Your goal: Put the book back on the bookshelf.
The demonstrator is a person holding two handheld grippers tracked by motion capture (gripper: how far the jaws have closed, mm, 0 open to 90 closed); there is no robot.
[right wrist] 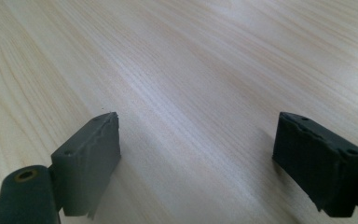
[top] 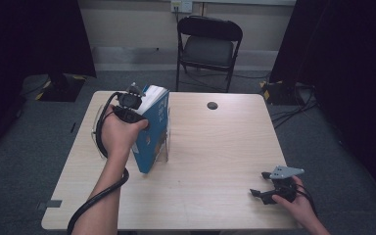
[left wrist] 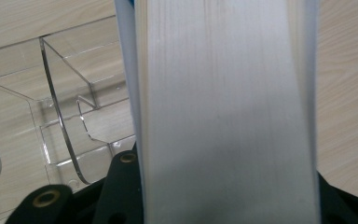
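A thick blue book [top: 154, 132] stands tilted on its lower edge at the left of the wooden table [top: 215, 161], leaning in a clear acrylic stand [top: 164, 154]. My left gripper [top: 139, 105] is shut on the book's upper end, one jaw on each cover. In the left gripper view the book's pale page edge [left wrist: 223, 107] runs up between the jaws, with the clear stand [left wrist: 70, 116] to its left. My right gripper [top: 260, 183] rests low at the table's front right, open. Its two pads [right wrist: 91, 158] stand wide apart over bare wood with nothing between them.
A small dark round cap [top: 212, 105] sits in the tabletop near the far edge. A black folding chair [top: 208, 44] stands behind the table. Dark curtains hang at both sides and cables lie on the floor at the right.
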